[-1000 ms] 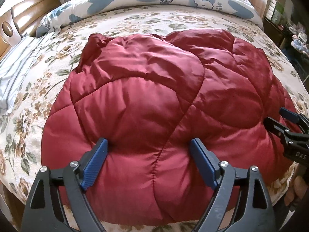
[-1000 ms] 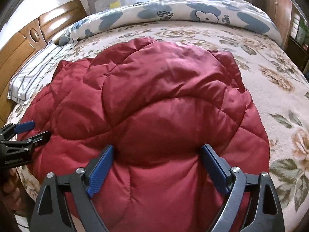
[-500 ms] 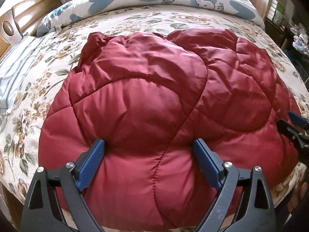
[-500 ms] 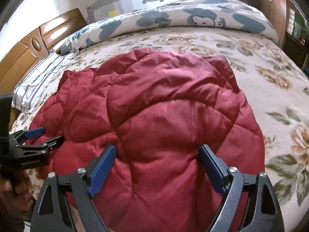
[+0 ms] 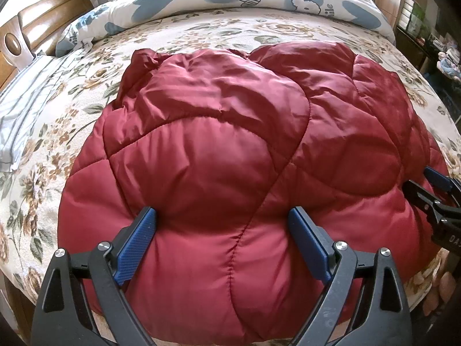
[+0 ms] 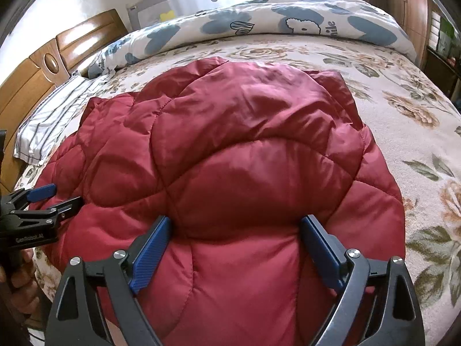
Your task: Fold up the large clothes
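Note:
A dark red quilted jacket (image 5: 230,132) lies spread on the flowered bed (image 5: 57,132), its near hem at the bed's front edge. My left gripper (image 5: 220,212) points down onto that hem. Its blue pads (image 5: 138,239) stand wide apart and the padded fabric bulges up between them. My right gripper (image 6: 234,220) sits the same way on the jacket (image 6: 259,132) further right; its jaws are opening, with fabric between them. Each gripper shows in the other's view, the left gripper (image 6: 62,194) at the left edge and the right gripper (image 5: 417,177) at the right edge.
A blue-and-white patterned duvet (image 6: 288,20) lies rolled along the far side of the bed. A striped pillow (image 6: 52,115) rests by the wooden headboard (image 6: 37,69) on the left. Shelves and clutter (image 5: 443,57) stand beyond the bed's right side. A hand (image 6: 17,285) holds the left gripper.
The right gripper slid a little away from the left one along the hem, then came back. The jacket and the left gripper stay as they were.

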A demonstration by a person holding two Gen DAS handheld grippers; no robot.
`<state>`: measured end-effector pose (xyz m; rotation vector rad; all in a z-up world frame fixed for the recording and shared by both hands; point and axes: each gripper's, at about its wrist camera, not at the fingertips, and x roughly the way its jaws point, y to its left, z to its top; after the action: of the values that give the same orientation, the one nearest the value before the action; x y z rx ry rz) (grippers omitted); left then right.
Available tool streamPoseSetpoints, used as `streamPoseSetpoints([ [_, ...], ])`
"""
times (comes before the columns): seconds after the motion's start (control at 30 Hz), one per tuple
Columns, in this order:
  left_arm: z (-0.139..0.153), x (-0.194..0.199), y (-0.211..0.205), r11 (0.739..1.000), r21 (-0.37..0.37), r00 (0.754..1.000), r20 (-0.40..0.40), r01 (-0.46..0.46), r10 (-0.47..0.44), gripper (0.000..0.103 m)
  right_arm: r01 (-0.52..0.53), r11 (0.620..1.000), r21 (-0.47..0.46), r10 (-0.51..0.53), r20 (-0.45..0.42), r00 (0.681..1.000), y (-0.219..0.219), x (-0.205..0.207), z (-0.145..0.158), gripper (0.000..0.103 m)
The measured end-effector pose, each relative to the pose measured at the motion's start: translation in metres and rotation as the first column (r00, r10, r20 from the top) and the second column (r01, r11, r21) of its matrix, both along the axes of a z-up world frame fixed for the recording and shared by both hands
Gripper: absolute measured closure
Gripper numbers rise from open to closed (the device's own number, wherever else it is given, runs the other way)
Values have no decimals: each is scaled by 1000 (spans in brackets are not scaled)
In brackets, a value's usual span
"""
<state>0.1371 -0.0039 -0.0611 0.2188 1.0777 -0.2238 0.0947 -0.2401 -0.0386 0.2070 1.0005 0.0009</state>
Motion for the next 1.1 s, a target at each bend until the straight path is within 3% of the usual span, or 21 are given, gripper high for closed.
streamPoseSetpoints([
  [0.4, 5, -6, 3, 1000, -17, 1000, 7, 1, 0, 9, 0, 1000, 6, 0, 2, 1000, 1, -21, 20, 14],
  [0.7, -2, -2, 4, 1000, -17, 1000, 4, 2, -2, 5, -4, 1000, -2, 4, -31, 1000, -6, -12, 0, 9],
  [0.93, 13, -17, 10, 999, -33, 1000, 23, 8, -7, 5, 0, 999, 40, 0, 0, 1000, -6, -28, 22, 13],
  [1.1, 25, -41, 19, 998, -46, 999, 28, 46, -45, 5, -47, 999, 21, 46, 43, 998, 7, -51, 47, 12],
])
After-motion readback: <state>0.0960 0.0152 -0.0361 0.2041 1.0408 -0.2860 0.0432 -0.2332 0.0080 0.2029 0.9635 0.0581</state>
